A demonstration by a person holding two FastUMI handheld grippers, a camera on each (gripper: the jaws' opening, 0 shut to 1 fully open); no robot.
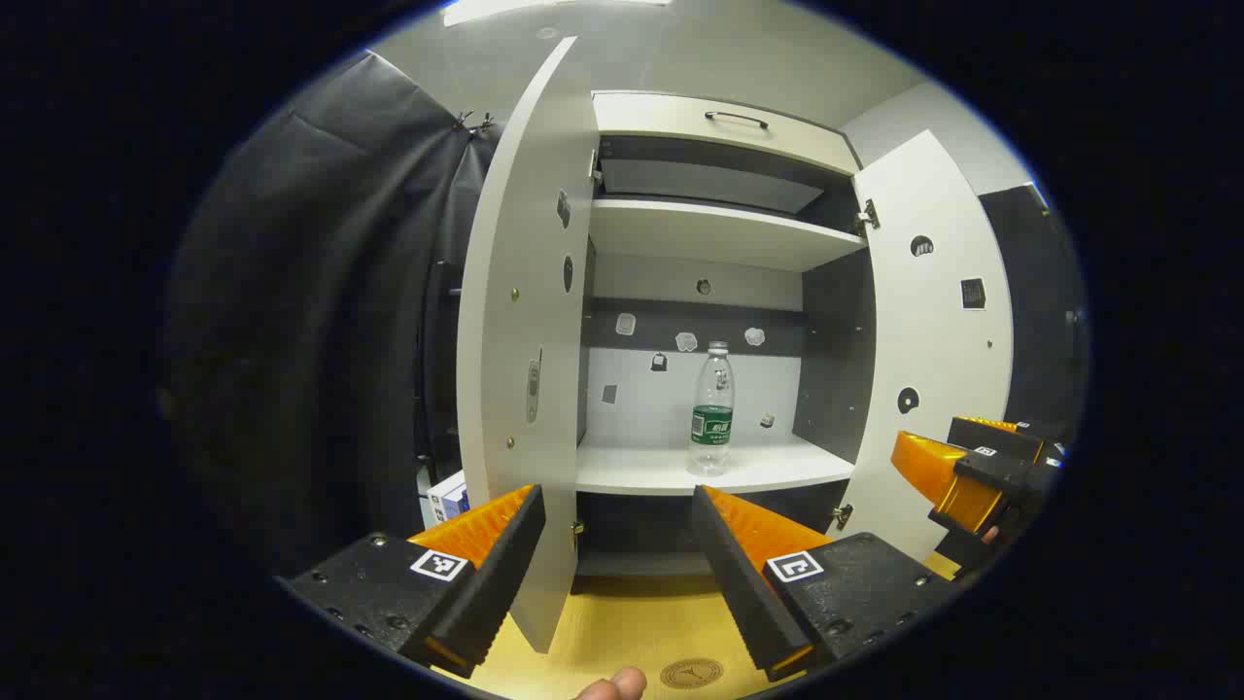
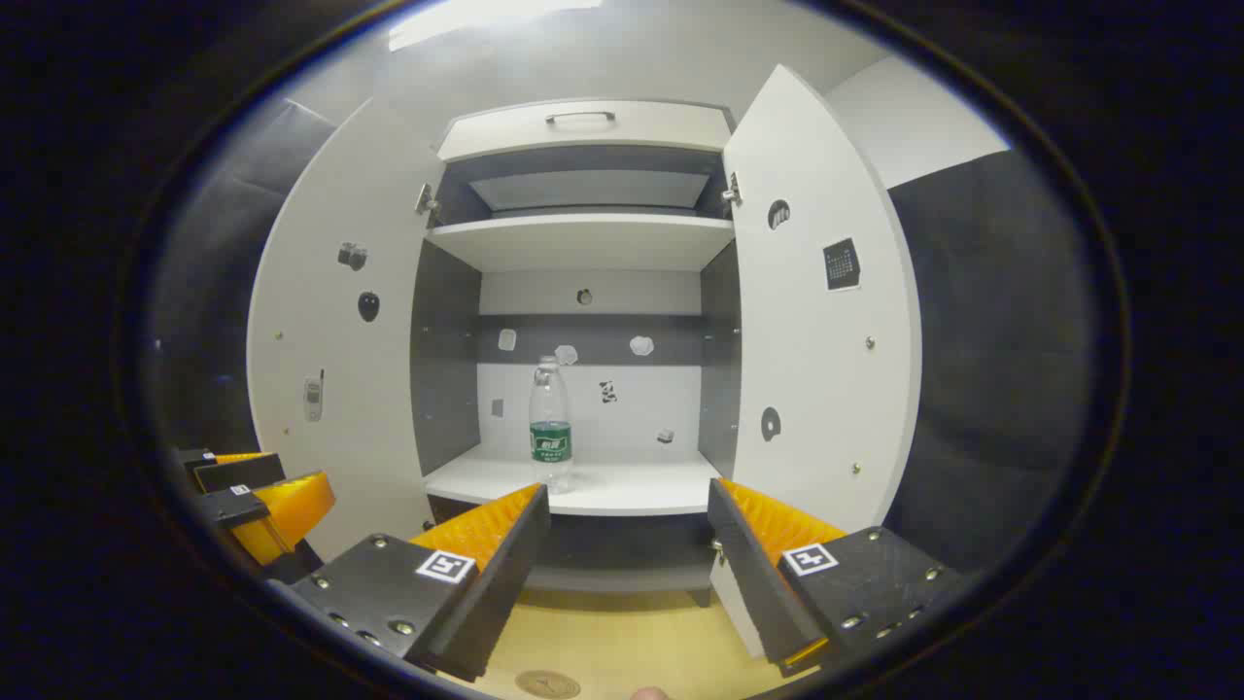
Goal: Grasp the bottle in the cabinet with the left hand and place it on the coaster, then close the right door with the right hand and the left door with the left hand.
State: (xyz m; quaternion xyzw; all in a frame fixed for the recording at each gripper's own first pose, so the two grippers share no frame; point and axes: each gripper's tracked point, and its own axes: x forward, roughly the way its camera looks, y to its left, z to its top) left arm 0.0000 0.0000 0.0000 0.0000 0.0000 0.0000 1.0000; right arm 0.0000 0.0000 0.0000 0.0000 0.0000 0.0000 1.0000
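From my left gripper (image 1: 617,544), jaws spread wide with nothing between them, I look into the cabinet (image 1: 724,233). Both doors stand open: the left door (image 1: 515,340) close by, the right door (image 1: 933,340) farther off. The bottle (image 1: 712,408) stands upright on the lower shelf (image 1: 632,467). The coaster (image 1: 691,673) lies on the table (image 1: 622,622) below. My right gripper (image 1: 962,476) sits at the right edge.

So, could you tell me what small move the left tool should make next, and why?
Probably move the left tool forward toward the bottle. Its fingers are open and empty, short of the cabinet, while the bottle stands upright on the lower shelf between both open doors, with nothing in front of it.
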